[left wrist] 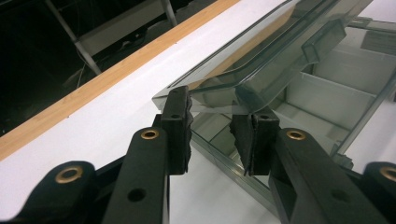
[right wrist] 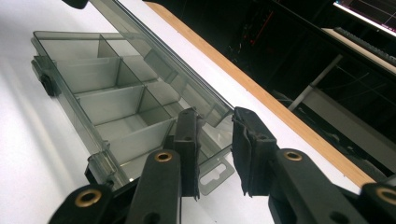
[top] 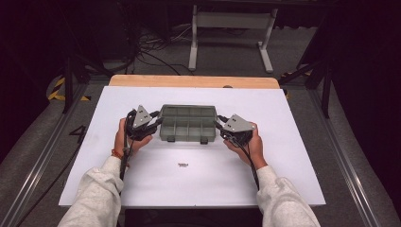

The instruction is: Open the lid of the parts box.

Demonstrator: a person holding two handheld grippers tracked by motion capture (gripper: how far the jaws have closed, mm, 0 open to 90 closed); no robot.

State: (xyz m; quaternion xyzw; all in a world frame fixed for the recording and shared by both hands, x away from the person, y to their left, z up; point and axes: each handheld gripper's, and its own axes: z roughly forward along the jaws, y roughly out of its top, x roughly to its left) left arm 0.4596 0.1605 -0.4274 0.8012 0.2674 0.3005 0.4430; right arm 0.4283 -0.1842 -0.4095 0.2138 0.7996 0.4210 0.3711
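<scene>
Bright white table [top: 198, 184]; dark surroundings — soft, slightly blurry frames.

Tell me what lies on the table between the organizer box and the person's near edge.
In the high view, a small dark item lies alone on the white table, nearer than the organizer box.

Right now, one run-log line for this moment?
left gripper: open, straddling lid corner | right gripper: open at lid's other end | organizer box: lid partly raised | small part: on table

Lab: aluminium rails [top: 42, 156], floor cables [top: 151, 45]
</scene>
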